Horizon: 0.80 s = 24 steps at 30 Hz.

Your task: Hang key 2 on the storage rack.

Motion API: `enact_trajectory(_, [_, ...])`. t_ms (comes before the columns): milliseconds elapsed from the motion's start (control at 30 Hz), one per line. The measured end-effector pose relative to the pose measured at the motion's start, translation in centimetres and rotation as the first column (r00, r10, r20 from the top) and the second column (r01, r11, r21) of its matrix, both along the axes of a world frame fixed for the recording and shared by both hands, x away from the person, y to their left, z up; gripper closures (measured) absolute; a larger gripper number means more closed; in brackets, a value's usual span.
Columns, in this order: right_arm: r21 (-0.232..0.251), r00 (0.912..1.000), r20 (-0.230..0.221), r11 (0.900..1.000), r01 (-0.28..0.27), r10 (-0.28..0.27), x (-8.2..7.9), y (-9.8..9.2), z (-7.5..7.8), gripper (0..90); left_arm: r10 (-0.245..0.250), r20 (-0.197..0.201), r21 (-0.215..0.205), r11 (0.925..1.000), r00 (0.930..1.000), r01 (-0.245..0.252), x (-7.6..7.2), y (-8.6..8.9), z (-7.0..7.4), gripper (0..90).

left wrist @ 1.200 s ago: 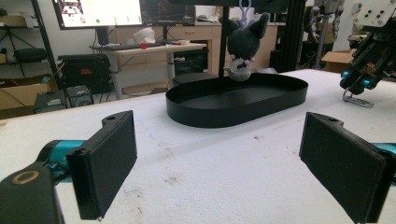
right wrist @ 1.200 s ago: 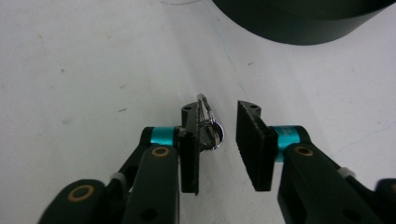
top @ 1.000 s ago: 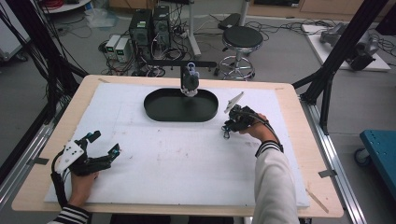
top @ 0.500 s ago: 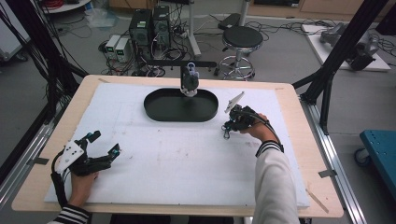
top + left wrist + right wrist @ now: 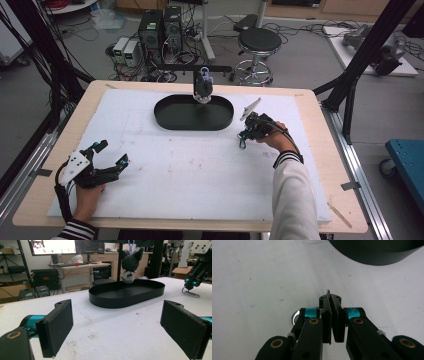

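claws at work: right claw point(image 5: 333, 315) pinches a metal clip point(image 5: 191, 293) beside the tray point(image 5: 165, 116). left claw point(image 5: 117, 327) gapes wide (holding nothing). nothing lies in the tray yet.

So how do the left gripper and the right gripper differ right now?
The left gripper stands wide open with nothing between its jaws; the right gripper is shut on a small metal clip. The left gripper sits near the table's front left corner, far from the black tray; the right gripper is close beside the tray's right end. Both are hand-held, low over the white table cover.
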State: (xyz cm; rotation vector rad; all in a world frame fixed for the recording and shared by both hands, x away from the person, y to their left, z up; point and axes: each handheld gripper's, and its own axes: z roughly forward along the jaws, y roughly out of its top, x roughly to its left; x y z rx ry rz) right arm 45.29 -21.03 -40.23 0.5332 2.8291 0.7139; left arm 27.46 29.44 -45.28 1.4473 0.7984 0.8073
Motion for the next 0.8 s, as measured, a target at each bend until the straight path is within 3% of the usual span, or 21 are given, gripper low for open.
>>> enact_trajectory(100, [0.032, 0.9998, -0.009, 0.999, 0.016, -0.016, -0.1, -0.1, 0.4, 88.7, 0.000, 0.000, -0.001, 1.0000, 1.0000, 0.000, 0.0, 0.0, 0.0, 11.6])
enact_trajectory(233, [0.075, 0.9992, 0.011, 0.996, 0.038, -0.039, -0.4, -0.3, 1.3, 88.7, 0.001, 0.001, -0.001, 1.0000, 1.0000, -0.001, 0.0, 0.0, 0.0, 11.6])
enact_trajectory(333, [0.145, 0.9976, 0.024, 0.988, 0.061, -0.065, -0.6, -0.5, 2.4, 88.7, 0.000, 0.001, -0.001, 1.0000, 1.0000, 0.000, 0.0, 0.0, 0.0, 11.6])
enact_trajectory(567, [0.202, 0.9946, 0.062, 0.977, 0.068, -0.083, -1.1, -0.4, 5.6, 88.7, -0.002, 0.000, -0.003, 1.0000, 1.0000, 0.002, 0.0, 0.1, 0.0, 11.6])
enact_trajectory(633, [0.191, 0.9936, 0.079, 0.979, 0.064, -0.080, -1.1, -0.3, 6.5, 88.8, 0.000, 0.000, -0.004, 1.0000, 1.0000, 0.000, 0.0, 0.1, 0.0, 11.6])
enact_trajectory(800, [0.230, 0.9882, 0.124, 0.971, 0.059, -0.089, -1.2, -0.5, 9.2, 88.7, 0.001, 0.001, -0.005, 1.0000, 1.0000, -0.001, 0.0, 0.1, 0.0, 11.6])
